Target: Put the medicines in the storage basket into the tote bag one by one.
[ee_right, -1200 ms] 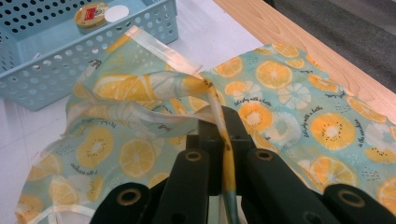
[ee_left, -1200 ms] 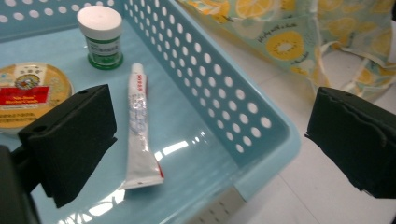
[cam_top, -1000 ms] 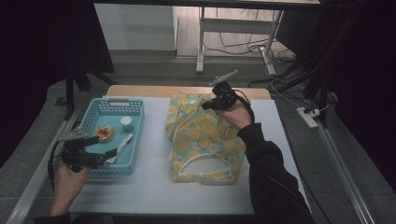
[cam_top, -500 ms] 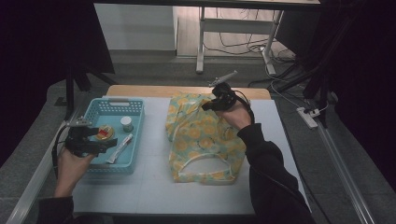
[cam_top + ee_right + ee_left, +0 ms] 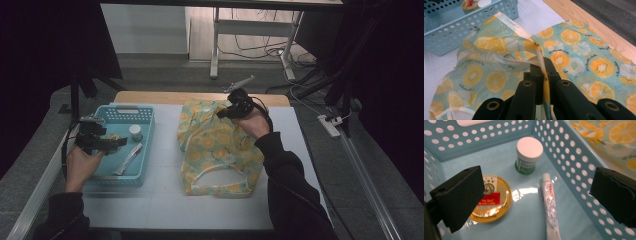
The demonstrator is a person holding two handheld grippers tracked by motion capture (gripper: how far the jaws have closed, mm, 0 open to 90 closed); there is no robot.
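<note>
The lemon-print bag [image 5: 216, 150] lies mostly flat in the middle of the white counter [image 5: 160, 200]: pale green fabric covered in orange and yellow citrus slices, with a pale band looping across its near end at about 6 o'clock. Up at its far edge, roughly 1 o'clock from the bag's middle, the right hand-held gripper [image 5: 223, 113] has its jaws pinched tight on a strip of the bag's edge, and in the right gripper view that strip [image 5: 541, 62] is pulled up off the cloth and bunched where it goes between the black jaws. Over at 9 o'clock the left hand-held gripper [image 5: 116, 142] hangs over the blue basket [image 5: 145, 112] with its jaws spread wide and nothing between them. The left gripper view looks down on a round yellow tin [image 5: 496, 200], a small white-capped jar [image 5: 529, 155] and a white tube [image 5: 550, 207]. The tin is half hidden behind one jaw and the tube runs off the bottom edge, so its labels are tough to read. The counter has a wooden strip [image 5: 150, 97] along its far side. Beyond that it's grey floor, a white desk frame [image 5: 215, 45] with cables under it, and the rest of the room is too dark to make out.
</note>
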